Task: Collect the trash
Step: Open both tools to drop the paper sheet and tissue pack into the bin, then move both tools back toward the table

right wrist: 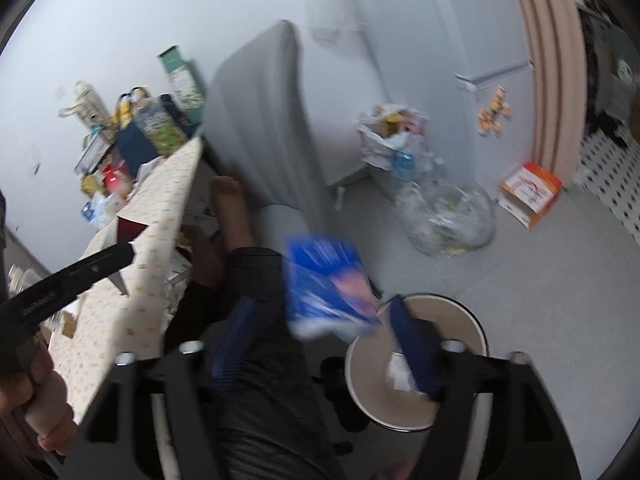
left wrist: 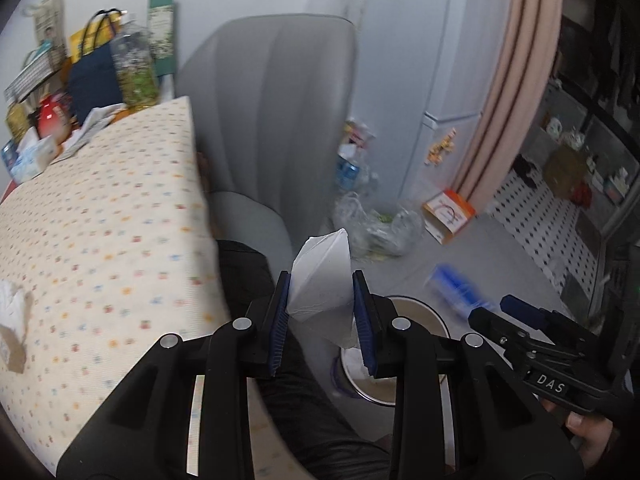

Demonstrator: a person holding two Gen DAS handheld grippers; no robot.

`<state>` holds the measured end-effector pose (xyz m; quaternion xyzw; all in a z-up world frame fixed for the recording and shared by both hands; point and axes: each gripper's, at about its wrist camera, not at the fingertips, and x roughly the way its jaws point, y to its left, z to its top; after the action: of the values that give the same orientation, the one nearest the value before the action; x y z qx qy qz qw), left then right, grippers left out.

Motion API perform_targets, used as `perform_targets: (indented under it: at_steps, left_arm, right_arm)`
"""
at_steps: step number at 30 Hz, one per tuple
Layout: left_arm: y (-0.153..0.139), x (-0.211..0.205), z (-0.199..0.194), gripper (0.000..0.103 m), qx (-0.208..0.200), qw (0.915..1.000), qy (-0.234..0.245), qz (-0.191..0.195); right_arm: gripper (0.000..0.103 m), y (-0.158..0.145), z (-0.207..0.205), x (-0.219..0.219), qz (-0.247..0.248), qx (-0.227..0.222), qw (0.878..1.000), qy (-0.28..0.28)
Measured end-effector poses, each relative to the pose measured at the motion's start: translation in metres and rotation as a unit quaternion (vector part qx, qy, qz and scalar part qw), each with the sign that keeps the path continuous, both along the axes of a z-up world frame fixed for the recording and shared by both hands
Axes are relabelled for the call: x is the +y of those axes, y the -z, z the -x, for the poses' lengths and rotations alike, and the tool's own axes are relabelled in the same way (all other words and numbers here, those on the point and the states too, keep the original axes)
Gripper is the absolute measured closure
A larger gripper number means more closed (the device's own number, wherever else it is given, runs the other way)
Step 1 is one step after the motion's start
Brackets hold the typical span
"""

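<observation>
Small room: grey floor, grey chair (left wrist: 276, 112), white fridge (left wrist: 452, 60), and a table (left wrist: 100, 216) under a dotted cloth at 9 o'clock in the left view, cluttered at its far end. 1 loose tissue (left wrist: 12, 300) lies on the cloth at its near left edge.

A round bin (right wrist: 416, 364) stands on the floor beside the person's dark-clad leg. It lies at 5 o'clock from the left gripper (left wrist: 320, 312) and directly under the right gripper (right wrist: 320, 336).

Left gripper: jaws narrow, clamped on a white paper (left wrist: 320, 280) whose long axis runs upward out of the pads. The paper hangs near the bin rim, not clearly over the opening.

Right gripper: jaws stand wide. A blue packet (right wrist: 328, 288), motion-blurred, sits between them above the bin's left rim; whether either pad touches it cannot be told. It looks released.

Judgement: the right side is nearer the opening. The left paper needs a short carry toward 5 o'clock before letting go, or it may land on the floor.

A clear bag (right wrist: 452, 216) of bottles and an orange box (right wrist: 530, 194) stand at 1 o'clock.
</observation>
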<state>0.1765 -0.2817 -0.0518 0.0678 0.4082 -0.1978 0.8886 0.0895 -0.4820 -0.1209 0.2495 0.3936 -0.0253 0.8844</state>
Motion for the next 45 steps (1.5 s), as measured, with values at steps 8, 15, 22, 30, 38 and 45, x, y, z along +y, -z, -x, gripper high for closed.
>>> perform_targets:
  at_steps: [8, 15, 22, 30, 38, 45]
  left_arm:
    - [0.024, -0.049, -0.002, 0.073, 0.025, 0.9987, 0.039, -0.020]
    - [0.038, -0.094, 0.010, 0.059, 0.046, 0.9952, 0.085, -0.016]
    - [0.036, -0.105, 0.021, 0.009, 0.036, 0.9935, 0.106, -0.022]
    - [0.018, -0.064, 0.010, 0.006, 0.032, 0.9978, 0.057, -0.006]
    - [-0.005, 0.008, 0.002, 0.006, 0.015, 0.9995, -0.009, 0.025]
    - [-0.019, 0.067, 0.004, 0.006, 0.005, 0.9970, -0.056, 0.053]
  right_arm:
    - [0.030, 0.025, 0.027, -0.055, -0.014, 0.015, 0.998, 0.052]
    - [0.029, 0.029, 0.052, -0.095, -0.009, 0.017, 0.995, 0.095]
    - [0.029, 0.030, 0.060, -0.107, -0.012, 0.014, 0.993, 0.113]
    - [0.018, 0.014, 0.052, -0.085, 0.003, 0.001, 0.996, 0.088]
    - [0.010, -0.014, 0.035, -0.043, 0.023, -0.016, 0.998, 0.050]
    - [0.008, -0.041, 0.019, 0.008, 0.042, -0.029, 0.999, 0.006]
